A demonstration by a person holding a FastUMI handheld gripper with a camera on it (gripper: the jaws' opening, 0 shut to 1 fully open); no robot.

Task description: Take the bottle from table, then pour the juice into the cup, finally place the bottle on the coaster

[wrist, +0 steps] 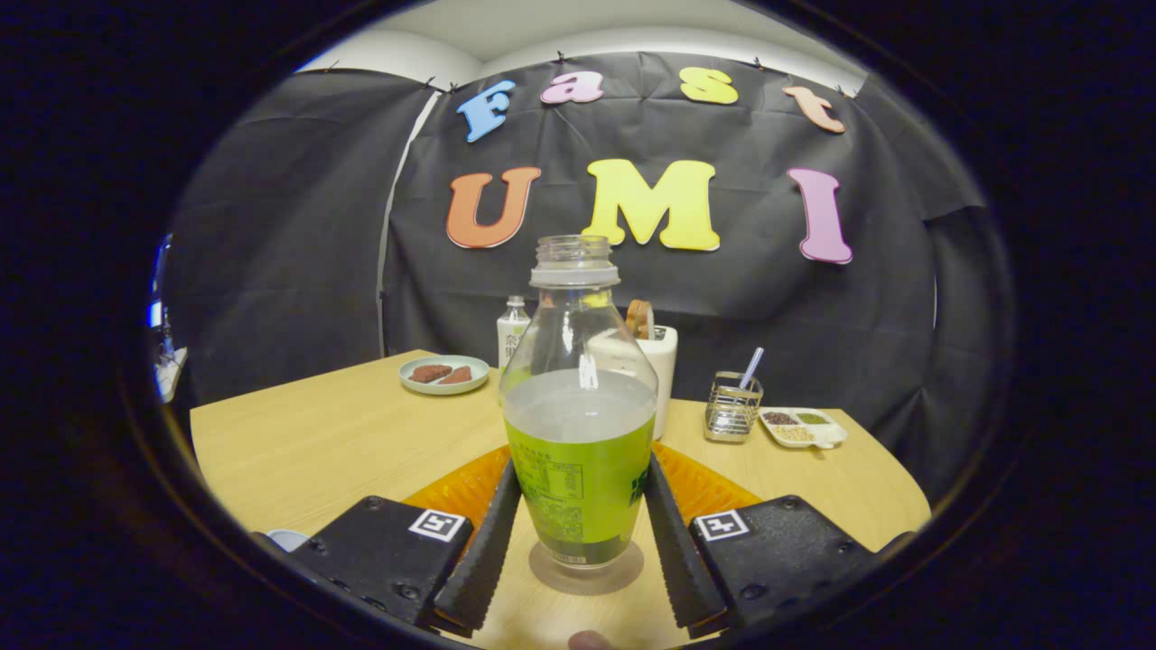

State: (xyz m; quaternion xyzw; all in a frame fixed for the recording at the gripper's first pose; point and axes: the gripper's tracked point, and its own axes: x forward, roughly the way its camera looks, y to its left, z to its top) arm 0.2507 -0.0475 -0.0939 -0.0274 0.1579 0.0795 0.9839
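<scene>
- The tool (578, 519), low in the centre of the frame, has its two fingers flanking the bottle (579, 415), one against each side of the green label; it looks clenched on the bottle
- The bottle stands upright on the table (307, 442), uncapped, about half full of juice
- Step in hand, as I judge: taking the bottle, which is not yet lifted
- An orange coaster (704, 483) lies just behind the bottle
- Next: lift it straight, keep it level, then find the cup; the white vessel (661, 370) behind may be it
</scene>
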